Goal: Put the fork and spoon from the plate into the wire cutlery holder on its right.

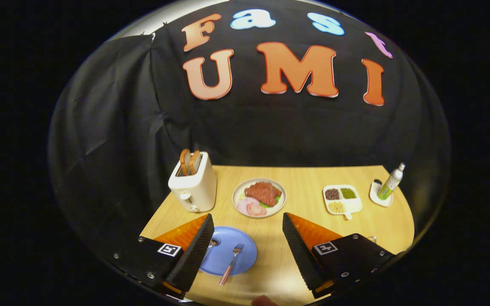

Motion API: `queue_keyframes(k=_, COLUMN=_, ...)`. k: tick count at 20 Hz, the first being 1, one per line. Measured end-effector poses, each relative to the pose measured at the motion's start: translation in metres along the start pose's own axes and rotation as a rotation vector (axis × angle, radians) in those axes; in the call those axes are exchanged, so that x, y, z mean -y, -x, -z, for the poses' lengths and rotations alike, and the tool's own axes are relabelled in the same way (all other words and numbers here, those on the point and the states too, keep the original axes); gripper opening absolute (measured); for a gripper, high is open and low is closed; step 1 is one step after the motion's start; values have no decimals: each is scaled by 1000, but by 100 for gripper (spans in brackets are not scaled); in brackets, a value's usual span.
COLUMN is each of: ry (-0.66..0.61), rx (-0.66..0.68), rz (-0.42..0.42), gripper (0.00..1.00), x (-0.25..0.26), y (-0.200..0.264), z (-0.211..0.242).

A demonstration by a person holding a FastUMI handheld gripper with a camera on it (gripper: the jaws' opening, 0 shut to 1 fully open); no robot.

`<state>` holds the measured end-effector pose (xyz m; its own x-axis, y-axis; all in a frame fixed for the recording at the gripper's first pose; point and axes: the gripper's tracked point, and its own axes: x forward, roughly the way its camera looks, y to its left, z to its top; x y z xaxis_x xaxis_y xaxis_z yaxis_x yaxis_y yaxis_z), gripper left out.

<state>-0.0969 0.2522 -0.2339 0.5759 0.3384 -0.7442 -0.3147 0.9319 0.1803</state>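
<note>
- Hovering above the near end of the wooden table (296,178), the gripper (248,229) was found with its fingers spread wide and nothing held between them.
- A blue plate (245,244) lay on the table between the fingers, closer to the left one, whose tip overlapped the plate's left rim in the view.
- A fork (231,263) rested on the plate with its tines toward the middle and its pinkish handle running out over the near rim.
- A spoon (213,243) was partly visible at the left finger's tip; only its bowl showed, so its lie could not be judged.
- The wire cutlery holder was not identified with certainty; a thin glint of wire (371,239) beside the right finger may belong to it.
- Beyond the fingers stood a toaster (193,187), a food plate (259,197), a divided dish of grains (341,199) and a bottle (391,182) on a coaster, all well apart from the blue plate.
- Assessment: the first step, approach for the opening pick, was in hand; neither utensil had been lifted.
- Assessment: the next move called for lowering and shifting toward the fork, straddling its handle across its width, then closing. The flat handle on a shallow rim looked liable to slip or tip the plate.
</note>
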Motion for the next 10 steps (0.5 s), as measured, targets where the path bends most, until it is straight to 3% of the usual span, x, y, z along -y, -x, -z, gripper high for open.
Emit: queue_keyframes(k=10, ry=-63, rx=-483, rz=-15, gripper=90, x=-49, y=-44, z=123)
